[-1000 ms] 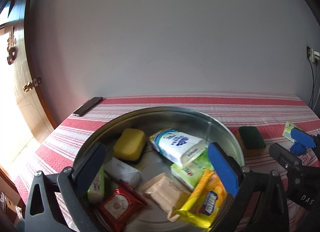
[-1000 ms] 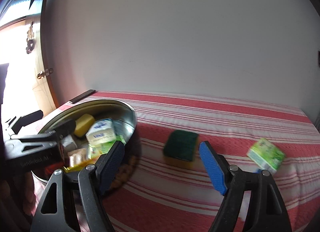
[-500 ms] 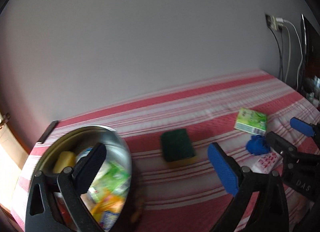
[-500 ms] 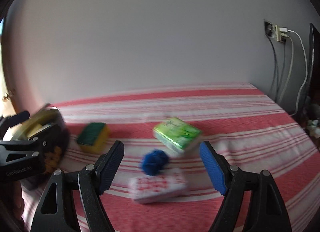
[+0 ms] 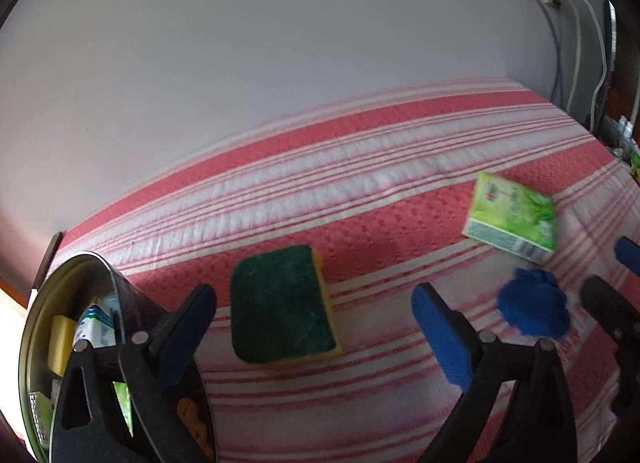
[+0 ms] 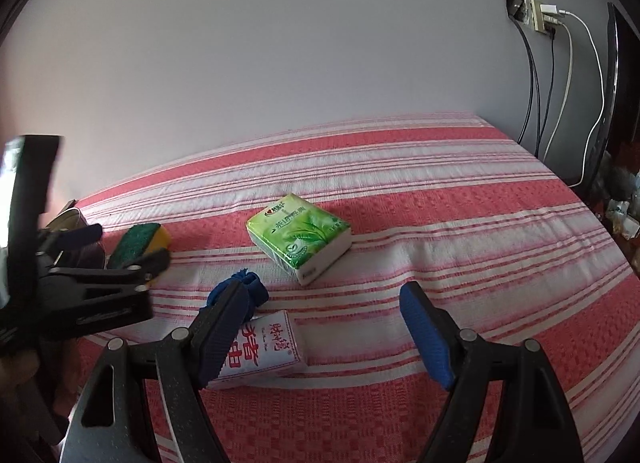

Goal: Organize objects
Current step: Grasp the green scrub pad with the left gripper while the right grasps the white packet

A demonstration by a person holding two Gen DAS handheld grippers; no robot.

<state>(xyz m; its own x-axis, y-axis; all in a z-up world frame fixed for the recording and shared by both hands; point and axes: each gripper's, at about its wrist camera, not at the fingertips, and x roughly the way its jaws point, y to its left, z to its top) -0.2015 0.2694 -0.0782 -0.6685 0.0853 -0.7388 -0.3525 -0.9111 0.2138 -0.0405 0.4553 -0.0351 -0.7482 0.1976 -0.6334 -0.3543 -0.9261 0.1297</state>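
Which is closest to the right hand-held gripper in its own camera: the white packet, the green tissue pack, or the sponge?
From the right hand-held gripper:
1. White packet, right by its left finger.
2. Green tissue pack, ahead in the middle.
3. Sponge, far left, near the other gripper.

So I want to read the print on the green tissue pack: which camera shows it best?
The right wrist view: the green tissue pack lies near the middle, sharp, its top and leaf design facing the camera. The left wrist view shows it toward the right edge, slightly blurred, its lettering unreadable.
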